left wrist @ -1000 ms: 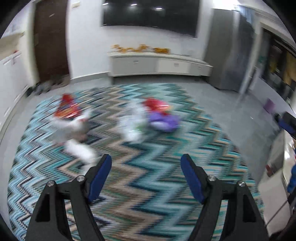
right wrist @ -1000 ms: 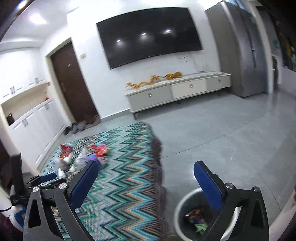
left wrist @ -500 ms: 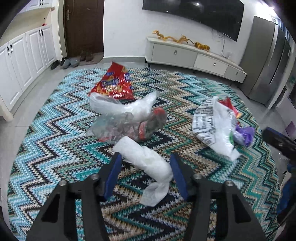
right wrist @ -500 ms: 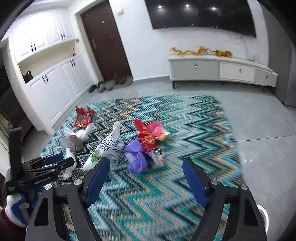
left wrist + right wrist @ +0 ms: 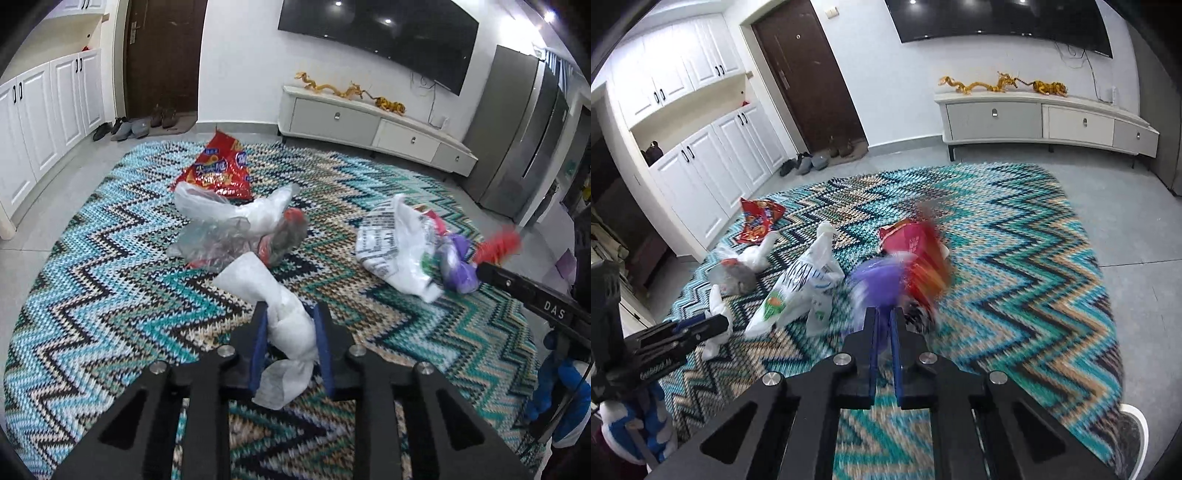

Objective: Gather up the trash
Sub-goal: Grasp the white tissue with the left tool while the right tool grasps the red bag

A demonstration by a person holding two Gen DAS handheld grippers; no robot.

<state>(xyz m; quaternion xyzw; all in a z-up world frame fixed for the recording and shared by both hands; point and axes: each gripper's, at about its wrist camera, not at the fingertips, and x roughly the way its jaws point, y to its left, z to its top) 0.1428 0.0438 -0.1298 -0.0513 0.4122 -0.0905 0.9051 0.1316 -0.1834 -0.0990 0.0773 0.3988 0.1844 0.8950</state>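
My left gripper (image 5: 290,314) is shut on a twisted white plastic wrap (image 5: 284,306) on the zigzag rug (image 5: 110,295); it also shows in the right wrist view (image 5: 718,314). My right gripper (image 5: 882,315) is shut on a purple plastic bag (image 5: 877,280), blurred, with a red wrapper (image 5: 919,258) against it. A printed white bag (image 5: 798,291) lies between the two grippers. A red snack bag (image 5: 218,170) and a clear bag heap (image 5: 236,229) lie beyond the left gripper.
A white bin rim (image 5: 1137,432) shows at the right wrist view's lower right, off the rug. White cupboards (image 5: 701,177) stand left, shoes (image 5: 812,160) by the dark door, a TV console (image 5: 1045,118) along the far wall, a grey fridge (image 5: 524,147) right.
Both grippers have closed: the left on the white wrap, the right on the purple bag. The right gripper came down from beside the bin to the rug.
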